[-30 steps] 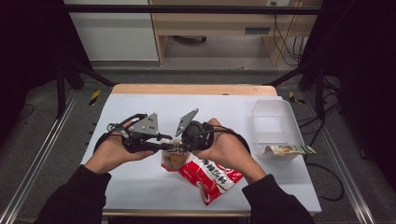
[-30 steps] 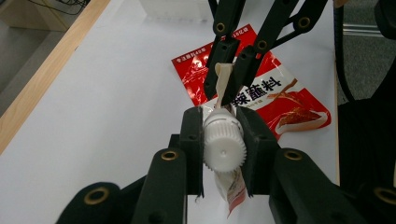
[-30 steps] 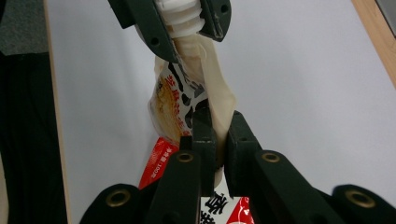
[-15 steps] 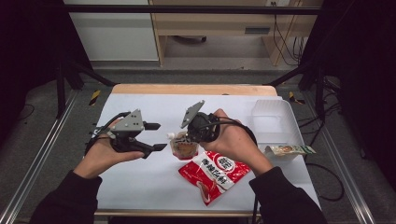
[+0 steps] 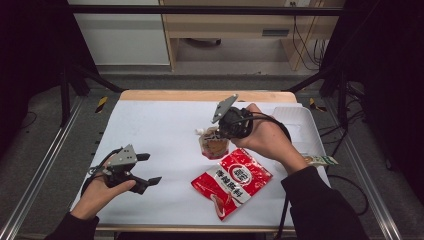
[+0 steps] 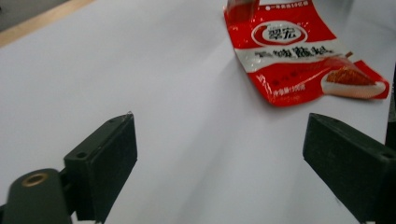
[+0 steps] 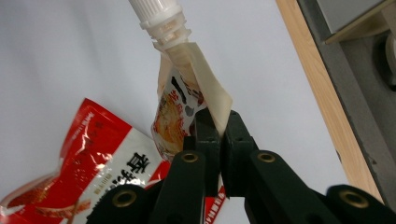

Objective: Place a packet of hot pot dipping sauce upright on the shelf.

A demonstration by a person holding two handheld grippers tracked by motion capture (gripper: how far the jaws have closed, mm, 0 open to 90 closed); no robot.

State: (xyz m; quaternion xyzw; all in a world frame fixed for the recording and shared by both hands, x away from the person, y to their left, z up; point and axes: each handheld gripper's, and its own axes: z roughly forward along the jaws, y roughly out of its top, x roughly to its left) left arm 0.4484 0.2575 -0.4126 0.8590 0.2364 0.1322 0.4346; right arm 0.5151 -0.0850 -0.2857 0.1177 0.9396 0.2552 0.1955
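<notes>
With the right gripper (image 5: 220,134) pinching the spouted pouch (image 5: 214,145) by its side seam above the middle of the table (image 5: 165,125), and the left gripper (image 5: 145,170), its jaws just opened and empty, low near the table's left edge, the pouch is best kept hanging spout-up and carried slowly so the thin seam doesn't slip.

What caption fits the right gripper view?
Right gripper pinches a spouted pouch above a red seasoning packet.

Light from overhead brightens the white table (image 5: 165,130); the room around it stays dark. Glare streaks the red packet (image 7: 88,154), and its edges look soft.
</notes>
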